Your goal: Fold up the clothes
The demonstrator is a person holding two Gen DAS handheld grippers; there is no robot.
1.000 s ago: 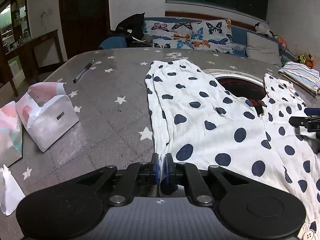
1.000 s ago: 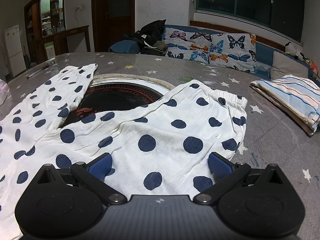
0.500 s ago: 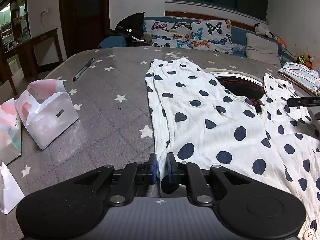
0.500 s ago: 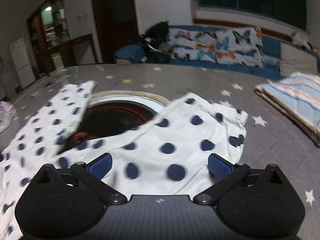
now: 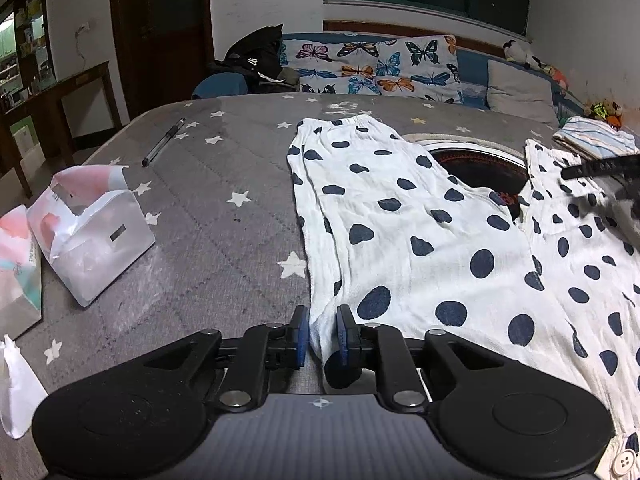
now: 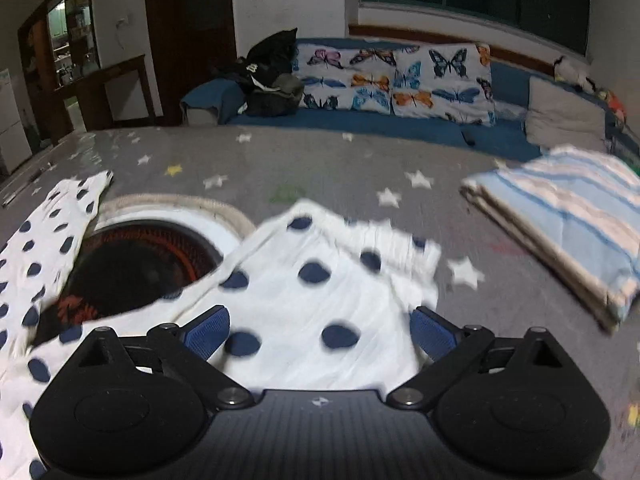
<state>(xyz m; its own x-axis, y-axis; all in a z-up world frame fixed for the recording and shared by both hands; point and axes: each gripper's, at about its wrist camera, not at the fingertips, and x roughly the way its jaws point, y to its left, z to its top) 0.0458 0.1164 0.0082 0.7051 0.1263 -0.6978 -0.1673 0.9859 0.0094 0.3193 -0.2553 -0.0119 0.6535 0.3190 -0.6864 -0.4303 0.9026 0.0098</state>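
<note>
White trousers with dark blue polka dots lie spread flat on the grey star-patterned bed, both legs pointing away. My left gripper sits at the near left edge of the trousers; its blue pads stand slightly apart with the cloth edge between them. My right gripper is wide open above the right trouser leg, near its far hem, and holds nothing. The right gripper also shows blurred at the right edge of the left wrist view.
A folded blue-striped cloth lies at the right. A round dark-red basin with a white rim sits under the trousers. A white tissue pack and a pen lie at the left. A butterfly-print sofa stands behind.
My left gripper's pads have parted a little around the cloth edge. My right gripper has moved forward along the right trouser leg toward its hem, staying open.
</note>
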